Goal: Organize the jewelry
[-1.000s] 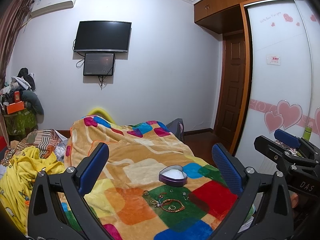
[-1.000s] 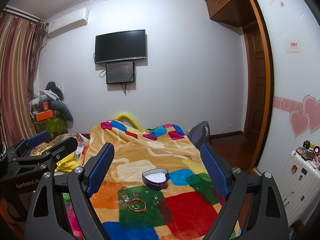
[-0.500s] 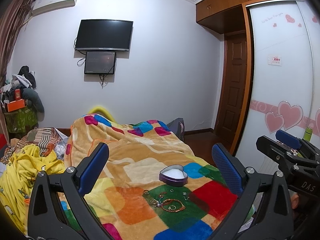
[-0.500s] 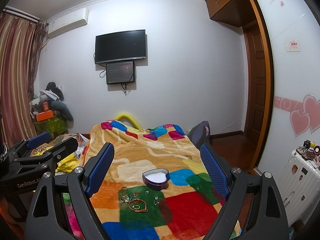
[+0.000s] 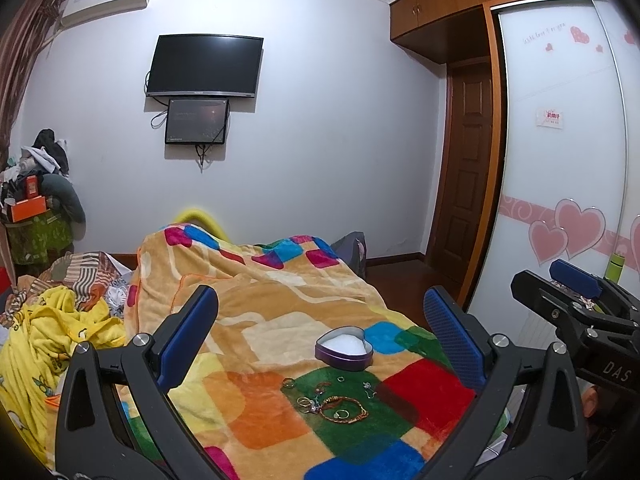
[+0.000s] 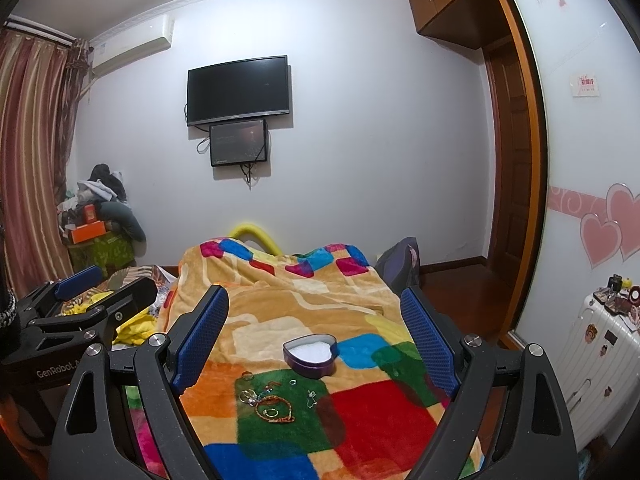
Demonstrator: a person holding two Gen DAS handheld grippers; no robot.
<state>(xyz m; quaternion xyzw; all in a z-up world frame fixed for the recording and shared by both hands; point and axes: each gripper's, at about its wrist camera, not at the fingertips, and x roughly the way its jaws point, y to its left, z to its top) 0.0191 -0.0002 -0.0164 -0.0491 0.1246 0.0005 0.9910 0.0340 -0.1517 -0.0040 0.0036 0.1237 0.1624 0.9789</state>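
A purple heart-shaped tin (image 5: pixel 345 349) with a white lining stands open on a colourful patchwork blanket (image 5: pixel 280 304); it also shows in the right wrist view (image 6: pixel 310 356). Just in front of it, on a green patch, lie several small jewelry pieces: an orange beaded bracelet (image 5: pixel 344 409) (image 6: pixel 275 410), rings (image 5: pixel 289 382) and a small pendant (image 6: pixel 311 397). My left gripper (image 5: pixel 320 340) is open and empty, held above the bed short of the jewelry. My right gripper (image 6: pixel 316 340) is open and empty too, beside the left one.
A yellow blanket (image 5: pixel 44 344) and striped cloth are heaped left of the bed. A cluttered stand (image 6: pixel 100 236) is at the far left wall. A white suitcase (image 6: pixel 592 360) stands at the right by the wardrobe door (image 5: pixel 560 184). A TV (image 5: pixel 205 65) hangs on the far wall.
Both grippers have stayed open. The views have shifted only slightly; the tin and jewelry lie where they were.
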